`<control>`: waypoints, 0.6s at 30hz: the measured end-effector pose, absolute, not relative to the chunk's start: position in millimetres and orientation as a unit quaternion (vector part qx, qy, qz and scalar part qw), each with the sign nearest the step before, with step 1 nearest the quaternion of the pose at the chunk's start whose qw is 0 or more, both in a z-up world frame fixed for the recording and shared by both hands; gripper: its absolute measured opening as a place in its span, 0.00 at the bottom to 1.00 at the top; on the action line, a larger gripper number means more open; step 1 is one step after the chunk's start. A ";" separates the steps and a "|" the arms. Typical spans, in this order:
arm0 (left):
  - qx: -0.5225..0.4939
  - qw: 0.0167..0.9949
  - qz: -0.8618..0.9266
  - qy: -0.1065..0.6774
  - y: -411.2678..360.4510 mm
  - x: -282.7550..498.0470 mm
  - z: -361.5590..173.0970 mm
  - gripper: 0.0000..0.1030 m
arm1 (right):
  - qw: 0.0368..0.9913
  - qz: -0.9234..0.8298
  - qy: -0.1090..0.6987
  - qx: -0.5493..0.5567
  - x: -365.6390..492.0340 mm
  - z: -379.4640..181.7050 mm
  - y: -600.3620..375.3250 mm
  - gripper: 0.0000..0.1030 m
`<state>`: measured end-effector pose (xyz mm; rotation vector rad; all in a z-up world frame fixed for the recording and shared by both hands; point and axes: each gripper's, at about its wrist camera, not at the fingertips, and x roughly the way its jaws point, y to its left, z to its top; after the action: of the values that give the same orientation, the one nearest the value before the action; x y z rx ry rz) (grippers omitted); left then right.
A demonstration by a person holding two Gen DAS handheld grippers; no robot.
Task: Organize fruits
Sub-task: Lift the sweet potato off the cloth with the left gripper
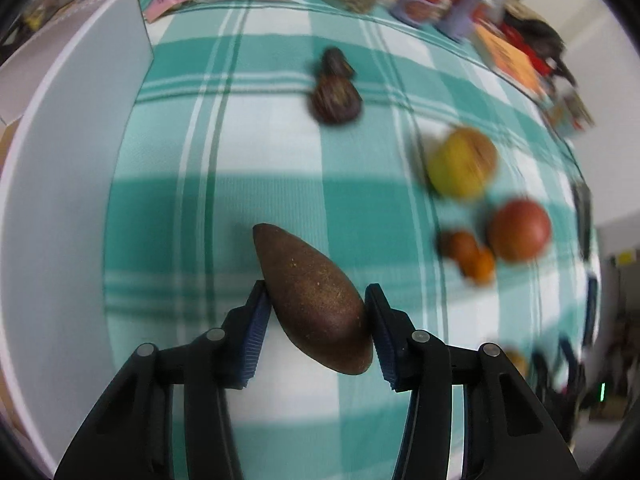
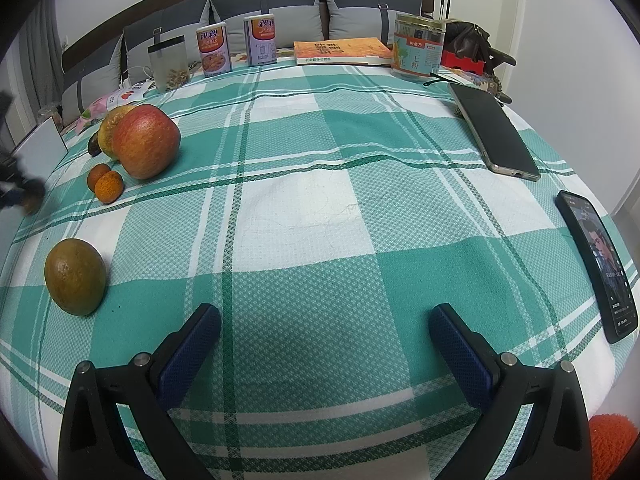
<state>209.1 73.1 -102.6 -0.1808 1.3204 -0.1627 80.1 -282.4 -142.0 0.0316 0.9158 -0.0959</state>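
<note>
I see a bed covered by a green-and-white checked cloth (image 2: 320, 208), with grey cushions (image 2: 288, 12) along the headboard at the far edge. To the left of the cloth, my left wrist view shows a white box (image 1: 72, 152) with a raised wall. On the cloth's right side lie two dark phones (image 2: 496, 132), well apart from the fruit. On the left side a red apple (image 2: 146, 142) touches a yellow-orange fruit (image 2: 108, 128) behind it, with two small oranges (image 2: 105, 184) just in front. A green-brown mango (image 2: 76, 276) sits alone nearer to me. Two dark purple fruits (image 1: 334, 88) lie farther up the cloth in the left view, blurred. My left gripper (image 1: 316, 312) is clamped on a long brown fruit (image 1: 312, 300), both blue pads pressing its sides, above the cloth. My right gripper (image 2: 324, 340) hangs over bare cloth, jaws wide with nothing between them.
</note>
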 end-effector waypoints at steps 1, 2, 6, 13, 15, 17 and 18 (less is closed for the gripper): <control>-0.078 0.780 -0.091 0.614 74.4 198.8 -100.2 0.48 | 0.896 -0.046 0.442 0.015 80.5 -141.9 -282.5 1.00; -0.070 0.776 -0.110 0.617 72.8 185.6 -97.7 0.48 | 0.896 -0.046 0.442 0.015 80.5 -141.9 -282.5 1.00; 0.012 0.762 -0.169 0.625 44.5 149.3 -103.4 0.48 | 0.896 -0.047 0.442 0.015 80.8 -141.9 -282.4 1.00; 0.055 0.778 -0.159 0.605 10.4 138.9 -131.5 0.45 | 0.897 -0.047 0.439 0.015 80.3 -141.4 -282.9 1.00; 0.048 0.788 -0.148 0.596 11.5 134.8 -130.0 0.50 | 0.897 -0.047 0.439 0.015 79.9 -141.3 -282.9 1.00; 0.043 0.794 -0.134 0.591 13.3 132.3 -130.0 0.64 | 0.897 -0.047 0.438 0.015 79.7 -141.2 -282.9 1.00; 0.043 0.799 -0.121 0.588 13.8 130.4 -130.4 0.68 | 0.897 -0.047 0.439 0.015 79.8 -141.4 -282.9 1.00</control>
<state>130.4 13.8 -130.4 0.0930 1.2608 -0.2593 79.8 -282.9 -141.4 0.0309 0.9084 -0.0982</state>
